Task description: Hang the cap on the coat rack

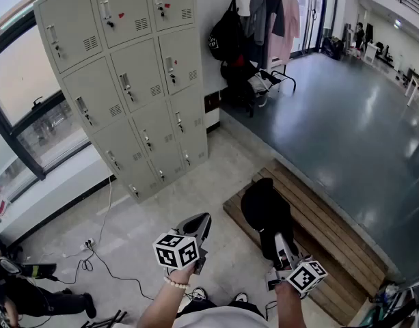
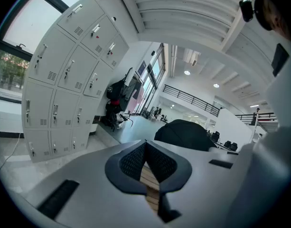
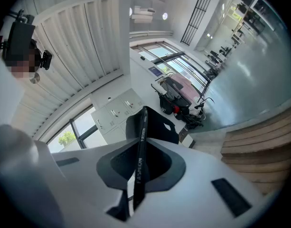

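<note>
The black cap (image 1: 264, 209) hangs in front of me over the wooden platform, held from below by my right gripper (image 1: 278, 238). In the right gripper view the jaws are shut on the cap's black strap (image 3: 140, 151), with the cap's body (image 3: 154, 125) beyond the tips. My left gripper (image 1: 201, 221) is level with it to the left, shut with nothing between its pads (image 2: 134, 158); the cap (image 2: 183, 134) shows past it to the right. The coat rack (image 1: 262, 4) stands far off at the back, hung with clothes and a black bag (image 1: 226, 39).
Grey lockers (image 1: 127, 74) fill the left side by a window. A slatted wooden platform (image 1: 332, 241) lies under the cap, edging a dark glossy floor (image 1: 332, 115). A power strip and cables (image 1: 89, 243) trail on the pale floor. A person (image 1: 18, 289) sits at bottom left.
</note>
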`<move>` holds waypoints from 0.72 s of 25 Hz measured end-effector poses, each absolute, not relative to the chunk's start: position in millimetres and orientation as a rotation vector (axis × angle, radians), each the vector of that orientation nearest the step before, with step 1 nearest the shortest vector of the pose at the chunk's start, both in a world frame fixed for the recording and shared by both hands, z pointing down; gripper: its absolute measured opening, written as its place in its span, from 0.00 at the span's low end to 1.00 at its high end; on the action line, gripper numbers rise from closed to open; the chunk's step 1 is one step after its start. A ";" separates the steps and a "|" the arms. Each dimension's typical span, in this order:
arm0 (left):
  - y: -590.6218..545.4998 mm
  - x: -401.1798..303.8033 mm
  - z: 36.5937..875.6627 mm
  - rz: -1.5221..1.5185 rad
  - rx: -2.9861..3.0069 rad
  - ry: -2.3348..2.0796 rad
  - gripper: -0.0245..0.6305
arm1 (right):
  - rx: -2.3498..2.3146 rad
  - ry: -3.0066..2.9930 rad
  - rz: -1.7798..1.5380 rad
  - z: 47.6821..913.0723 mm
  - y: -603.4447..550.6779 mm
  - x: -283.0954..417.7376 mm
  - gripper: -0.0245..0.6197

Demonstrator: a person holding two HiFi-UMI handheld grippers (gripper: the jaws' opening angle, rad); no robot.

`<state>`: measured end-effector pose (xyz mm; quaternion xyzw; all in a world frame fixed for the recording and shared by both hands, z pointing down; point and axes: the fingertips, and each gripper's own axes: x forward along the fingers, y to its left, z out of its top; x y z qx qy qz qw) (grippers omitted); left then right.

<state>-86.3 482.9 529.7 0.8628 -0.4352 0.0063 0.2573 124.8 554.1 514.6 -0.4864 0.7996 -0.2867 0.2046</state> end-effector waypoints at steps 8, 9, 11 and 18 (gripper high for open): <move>476.8 -90.8 524.4 0.023 2.377 -1.172 0.03 | -1.336 2.247 -0.749 502.6 546.2 112.1 0.06; 476.5 -91.3 524.8 0.022 2.374 -1.172 0.03 | -1.334 2.250 -0.748 501.8 545.4 110.6 0.06; 476.8 -90.7 525.7 0.022 2.369 -1.169 0.04 | -1.332 2.253 -0.746 500.3 545.4 109.4 0.06; 476.1 -84.6 519.4 0.012 2.382 -1.153 0.03 | -1.335 2.254 -0.724 493.8 545.2 110.7 0.06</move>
